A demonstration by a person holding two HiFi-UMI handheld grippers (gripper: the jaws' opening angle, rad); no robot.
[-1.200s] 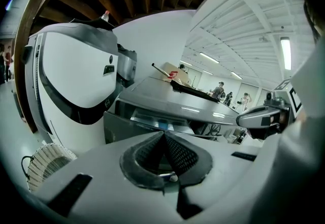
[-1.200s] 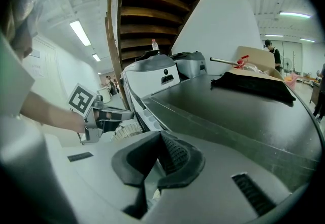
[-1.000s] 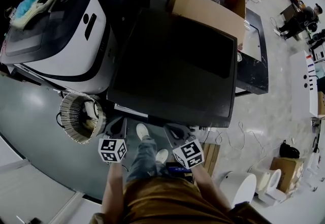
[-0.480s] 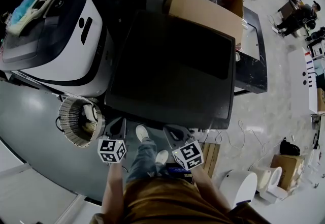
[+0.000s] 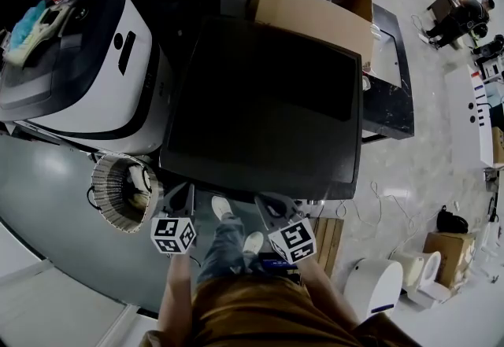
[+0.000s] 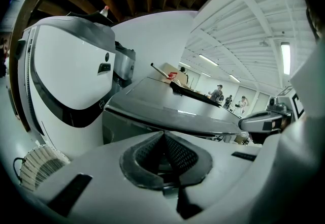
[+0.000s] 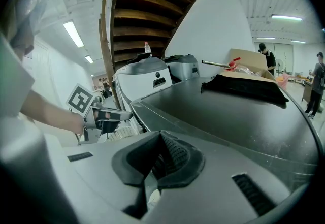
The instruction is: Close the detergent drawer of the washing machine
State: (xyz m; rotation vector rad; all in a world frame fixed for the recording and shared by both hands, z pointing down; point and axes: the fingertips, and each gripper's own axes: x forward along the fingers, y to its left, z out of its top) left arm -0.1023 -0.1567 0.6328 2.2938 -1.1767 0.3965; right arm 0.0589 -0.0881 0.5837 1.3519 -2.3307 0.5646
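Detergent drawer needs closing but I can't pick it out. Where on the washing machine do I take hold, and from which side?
No drawer front shows clearly. The top of the washing machine overhangs its front face, so come from the front, under that lip, at the left corner nearest the left gripper. Its jaws are shut and empty; a flat push probably suits better than a pinch.

Dark grey washing machine (image 5: 268, 101), white-and-black appliance (image 5: 87, 62), brown cardboard box (image 5: 315, 15).

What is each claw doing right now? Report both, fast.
Left claw: closed, holding nothing.
Right claw: closed, holding nothing.
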